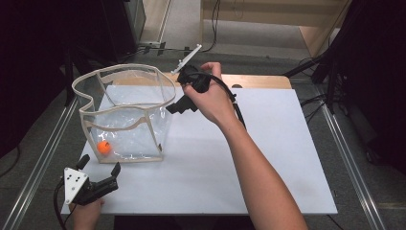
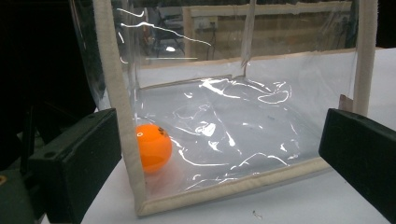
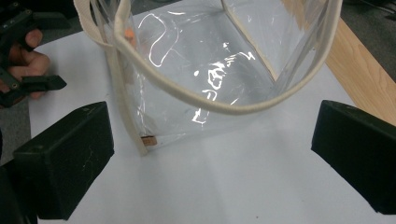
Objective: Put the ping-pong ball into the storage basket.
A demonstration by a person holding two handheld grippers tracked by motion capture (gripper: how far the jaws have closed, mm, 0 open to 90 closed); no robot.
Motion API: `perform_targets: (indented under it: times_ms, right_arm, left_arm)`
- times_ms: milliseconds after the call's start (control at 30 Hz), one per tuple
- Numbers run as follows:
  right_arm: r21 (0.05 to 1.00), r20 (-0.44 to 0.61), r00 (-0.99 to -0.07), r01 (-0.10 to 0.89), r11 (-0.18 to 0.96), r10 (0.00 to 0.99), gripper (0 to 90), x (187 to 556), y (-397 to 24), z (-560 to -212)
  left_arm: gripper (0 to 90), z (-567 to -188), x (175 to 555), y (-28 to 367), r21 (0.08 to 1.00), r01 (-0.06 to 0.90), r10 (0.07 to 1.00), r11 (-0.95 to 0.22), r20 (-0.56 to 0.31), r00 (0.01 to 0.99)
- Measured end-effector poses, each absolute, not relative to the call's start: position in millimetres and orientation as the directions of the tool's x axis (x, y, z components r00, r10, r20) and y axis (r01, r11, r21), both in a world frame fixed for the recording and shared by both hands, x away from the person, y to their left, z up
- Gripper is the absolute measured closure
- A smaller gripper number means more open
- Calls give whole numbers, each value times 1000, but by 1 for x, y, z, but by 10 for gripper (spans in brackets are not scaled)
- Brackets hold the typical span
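An orange ball (image 1: 103, 147) is seen lying on the floor of a clear plastic bag (image 1: 125, 115) with cream fabric trim, in the corner nearest the person's left side. The bag stands upright and open on the white board (image 1: 268, 158) that covers the table. The placing of the ball into the bag is judged to be done, and the step in hand appears to be the release and retreat from the bag.

The right gripper (image 1: 181, 106) is held just beside the bag's far right edge, at about the height of the rim. Its jaws are spread wide, and in the right gripper view nothing is pressed between them; the bag's rim (image 3: 224, 108) is seen ahead of them, apart from both pads. The left gripper (image 1: 98, 178) is held low at the near left corner of the board, close to the bag's front wall; its jaws are likewise spread, with nothing gripped. In the left gripper view the ball (image 2: 153, 147) is seen through the clear wall.

Whether the right jaw brushes the trim cannot be told from the high view, where the hand (image 1: 210, 98) hides part of it.

For the next move, a clean withdrawal is called for, so that the light bag is not tipped or dragged.
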State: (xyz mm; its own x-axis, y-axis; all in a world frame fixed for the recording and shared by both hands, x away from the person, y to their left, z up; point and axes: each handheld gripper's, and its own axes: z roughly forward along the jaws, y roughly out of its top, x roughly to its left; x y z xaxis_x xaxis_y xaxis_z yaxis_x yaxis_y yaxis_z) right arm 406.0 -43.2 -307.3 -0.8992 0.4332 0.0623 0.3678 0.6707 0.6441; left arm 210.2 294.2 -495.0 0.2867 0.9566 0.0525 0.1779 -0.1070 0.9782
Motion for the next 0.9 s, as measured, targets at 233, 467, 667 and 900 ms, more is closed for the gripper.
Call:
perform_targets:
  times_ms: [233,467,667,900]
  right_arm:
    - [651,44,-897,360,668,440,0,397,-50,-312]
    - [643,35,-895,361,676,445,0,388,-54,-321]
    - [638,34,-891,368,676,452,0,383,-58,-329]
    - [640,37,-890,370,673,454,0,379,-64,-337]
  left_arm:
    - [0,-495,210,294,978,178,957,-107,52,287]
    - [0,-495,210,294,978,179,957,-104,49,287]
    - [0,-495,210,294,978,179,957,-106,51,287]
    - [0,-495,210,295,978,180,956,-107,52,289]
